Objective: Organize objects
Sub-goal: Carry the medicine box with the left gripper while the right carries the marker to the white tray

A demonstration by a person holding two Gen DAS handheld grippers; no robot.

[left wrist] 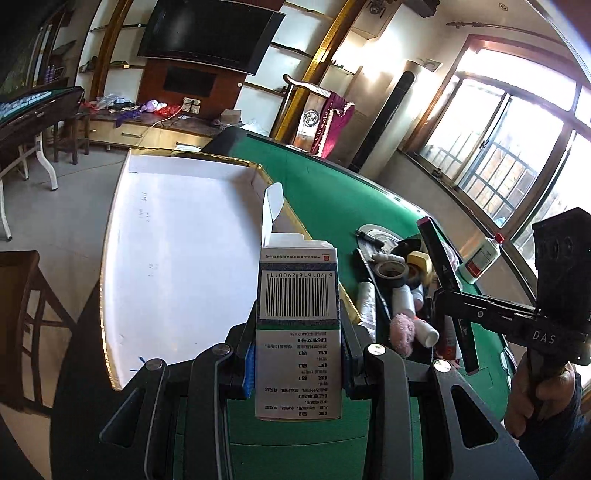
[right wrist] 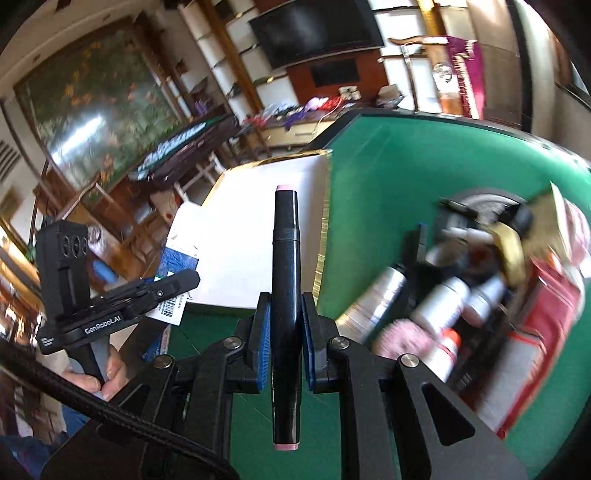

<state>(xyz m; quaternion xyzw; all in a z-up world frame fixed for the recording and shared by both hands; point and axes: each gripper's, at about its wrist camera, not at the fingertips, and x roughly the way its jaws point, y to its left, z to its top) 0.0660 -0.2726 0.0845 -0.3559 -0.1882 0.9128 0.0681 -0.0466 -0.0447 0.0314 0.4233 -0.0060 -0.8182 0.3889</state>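
The medicine box with its flap open sits clamped between the left gripper jaws, above the green table, just beside the white tray. The right gripper jaws pinch 1 black marker, near that tray, left of the blurred clutter pile.

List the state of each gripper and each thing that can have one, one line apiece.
Left gripper: jaws shut on the medicine box.
Medicine box: held upright, top flap open.
Right gripper: jaws shut on the black marker.
Black marker: held lengthwise, capped, pink ends.
White tray: nothing in the part shown.
Glue bottle: standing, red cap on.
Television: screen dark.
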